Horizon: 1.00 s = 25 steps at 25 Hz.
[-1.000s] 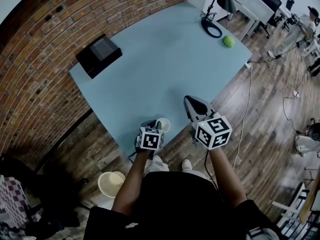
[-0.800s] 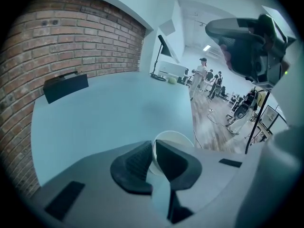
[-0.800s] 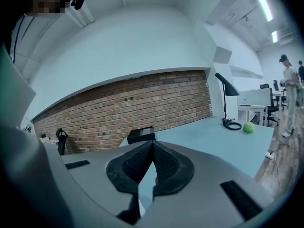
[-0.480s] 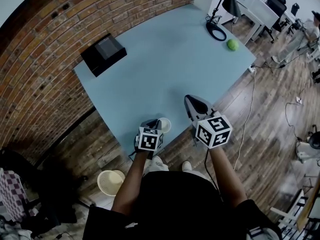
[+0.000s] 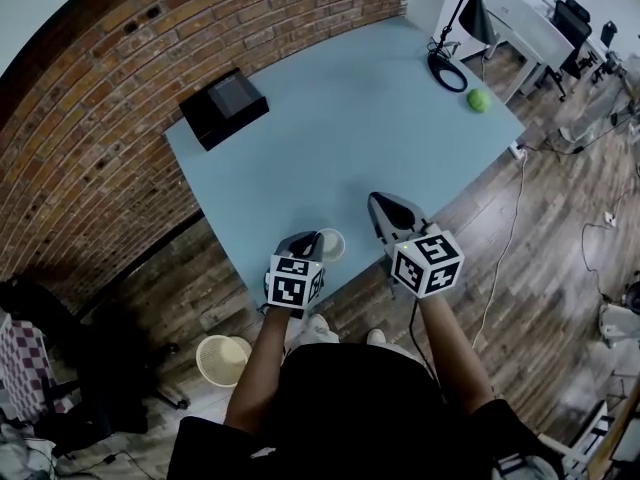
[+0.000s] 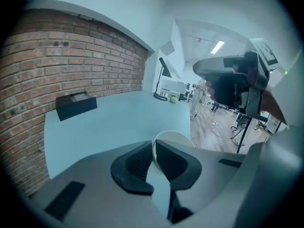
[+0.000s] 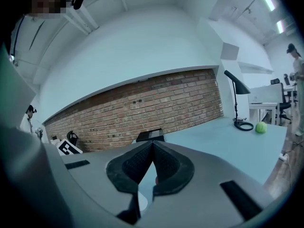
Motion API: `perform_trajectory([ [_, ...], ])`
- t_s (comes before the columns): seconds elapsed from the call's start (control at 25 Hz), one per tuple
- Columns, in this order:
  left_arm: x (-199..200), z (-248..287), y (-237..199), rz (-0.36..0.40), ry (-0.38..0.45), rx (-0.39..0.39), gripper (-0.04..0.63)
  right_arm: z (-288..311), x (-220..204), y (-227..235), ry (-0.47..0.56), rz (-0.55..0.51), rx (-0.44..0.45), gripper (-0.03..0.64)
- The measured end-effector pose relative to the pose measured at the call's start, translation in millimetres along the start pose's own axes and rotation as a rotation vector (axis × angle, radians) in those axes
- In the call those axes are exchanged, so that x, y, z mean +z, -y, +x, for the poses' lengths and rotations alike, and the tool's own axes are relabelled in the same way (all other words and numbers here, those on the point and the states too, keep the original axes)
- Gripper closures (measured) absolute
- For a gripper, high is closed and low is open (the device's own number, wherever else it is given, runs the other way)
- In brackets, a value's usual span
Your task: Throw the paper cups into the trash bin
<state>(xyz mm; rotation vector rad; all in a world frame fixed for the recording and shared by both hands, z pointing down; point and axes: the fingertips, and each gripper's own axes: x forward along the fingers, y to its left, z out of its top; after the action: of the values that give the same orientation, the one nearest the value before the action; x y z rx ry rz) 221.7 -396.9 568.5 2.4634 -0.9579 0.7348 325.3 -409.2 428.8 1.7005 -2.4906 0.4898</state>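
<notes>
A white paper cup (image 5: 328, 243) stands at the near edge of the light blue table (image 5: 350, 118). My left gripper (image 5: 305, 244) is shut on it. In the left gripper view the two pads pinch the cup's rim (image 6: 173, 137) between them, at the left gripper (image 6: 153, 144). To the right of the cup, my right gripper (image 5: 385, 208) hangs over the table edge, shut with nothing in it; the right gripper view shows the right gripper (image 7: 152, 144) with its pads together. A white trash bin (image 5: 222, 360) stands on the wooden floor, left of the person's legs.
A black box (image 5: 224, 107) lies at the table's far left by the brick wall. A green ball (image 5: 479, 100) and a black desk lamp (image 5: 455, 38) sit at the far right corner. Cables run over the floor on the right.
The left gripper's marker cube has shifted slightly down and to the left, with the cup still at its jaws. The right gripper has stayed in place.
</notes>
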Motion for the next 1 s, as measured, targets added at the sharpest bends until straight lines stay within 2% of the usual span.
perform_trajectory([
  [0.2, 20, -19, 13, -0.026, 0.074, 0.031, 0.560, -10, 1, 2, 0.000, -0.009, 0.038, 0.614],
  [0.48, 42, -51, 23, -0.076, 0.180, 0.152, 0.560, -26, 3, 2, -0.003, -0.034, 0.121, 0.614],
  [0.72, 48, -80, 35, -0.118, 0.235, 0.221, 0.561, -42, 5, -2, -0.001, -0.043, 0.190, 0.614],
  [1.0, 46, -108, 61, -0.121, 0.273, 0.287, 0.561, -66, 3, -16, 0.007, -0.086, 0.304, 0.614],
])
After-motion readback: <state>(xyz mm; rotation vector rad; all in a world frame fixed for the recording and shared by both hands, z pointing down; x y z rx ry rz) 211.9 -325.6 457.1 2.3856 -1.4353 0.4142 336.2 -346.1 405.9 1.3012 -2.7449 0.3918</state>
